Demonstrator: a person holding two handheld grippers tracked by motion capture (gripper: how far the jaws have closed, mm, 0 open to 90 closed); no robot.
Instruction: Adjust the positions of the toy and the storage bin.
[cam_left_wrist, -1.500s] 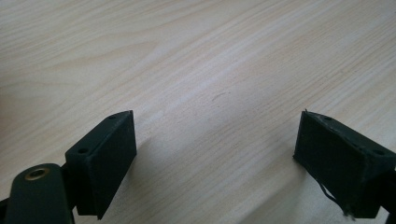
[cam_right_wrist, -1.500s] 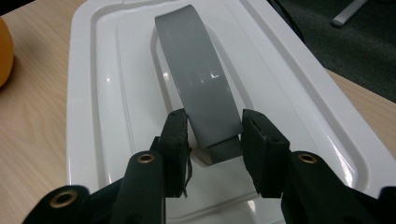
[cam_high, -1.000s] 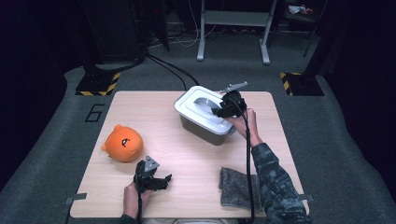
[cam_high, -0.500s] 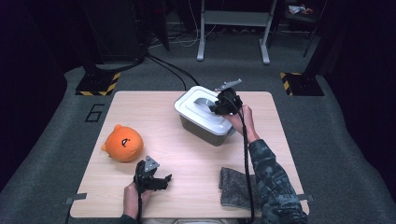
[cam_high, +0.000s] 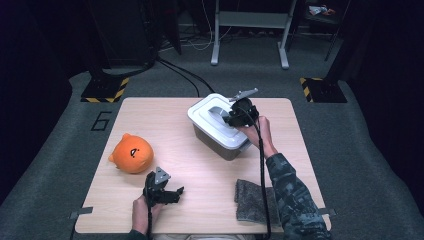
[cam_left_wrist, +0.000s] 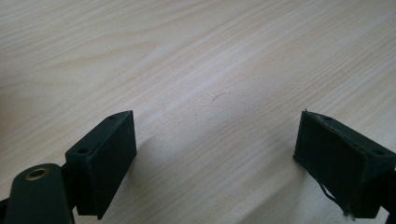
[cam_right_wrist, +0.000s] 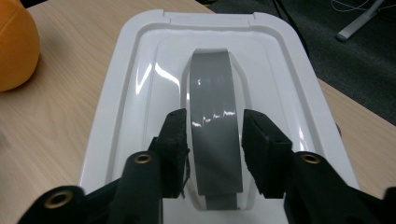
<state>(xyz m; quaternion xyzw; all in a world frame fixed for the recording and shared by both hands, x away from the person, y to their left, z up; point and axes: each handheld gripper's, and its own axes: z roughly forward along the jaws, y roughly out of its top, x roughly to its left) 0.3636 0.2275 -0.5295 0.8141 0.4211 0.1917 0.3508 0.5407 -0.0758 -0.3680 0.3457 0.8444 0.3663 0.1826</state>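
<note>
A grey bin with a white lid (cam_high: 207, 107) stands at the back right of the table. My right gripper (cam_high: 229, 119) reaches onto the lid from the right. Its jaws straddle the grey handle (cam_right_wrist: 210, 79) across the lid (cam_right_wrist: 140, 84), and both pads (cam_right_wrist: 177, 140) lie against the handle's sides. The jaws closed in and have just been opening slightly, with the handle still between them. My left gripper (cam_high: 167, 192) rests near the front edge, and its jaws (cam_left_wrist: 215, 126) are wide open over bare wood.
An orange plush toy (cam_high: 131, 154) sits at the table's left, and its edge is at the left in the right gripper view (cam_right_wrist: 16, 46). A grey cloth (cam_high: 252, 200) lies at the front right beside the right forearm. The wooden table (cam_high: 165, 120) ends just beyond the bin.
The right gripper has shifted a little to the left along the lid, over the handle. The left hand and gripper have kept still.
</note>
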